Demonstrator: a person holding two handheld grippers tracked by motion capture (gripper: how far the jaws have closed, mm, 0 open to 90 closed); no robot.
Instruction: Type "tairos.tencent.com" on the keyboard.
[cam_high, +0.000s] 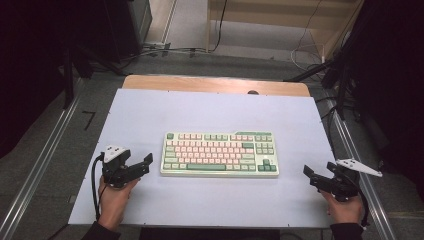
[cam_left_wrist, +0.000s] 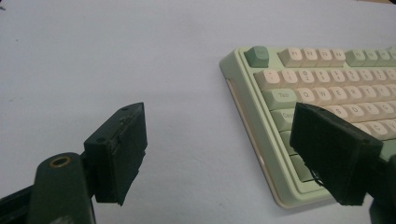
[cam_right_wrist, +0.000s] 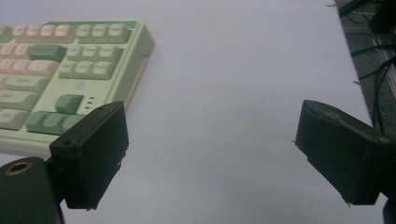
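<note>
Keyboard (cam_high: 219, 154): lying flat near the middle of the bench (cam_high: 150, 115), long edge facing the person, untouched and square to the bench front; probably sitting there so both ends are reachable at once.
Left gripper (cam_high: 140, 165): hovering just beside the keyboard's left end, jaws standing wide apart, gripping nothing, pointing toward that end as if lining up for a side approach.
Right gripper (cam_high: 316, 176): waiting further out, near the bench's right edge, jaws likewise spread with nothing between them, angling toward the keyboard's right end.
Spacing: mirroring each other on either side, suggesting a two-ended lift or shift, judging by the pose alone.
High view: giving the whole layout, both hands and the unequal gaps to the keyboard.
Left gripper view: bringing out the green corner key (cam_left_wrist: 257, 55), key legends and the keyboard's raised side wall, one jaw overlapping the key rows.
Right gripper view: revealing the arrow keys (cam_right_wrist: 51, 116), the case's right corner and cables (cam_right_wrist: 378, 60) beyond the bench edge.
</note>
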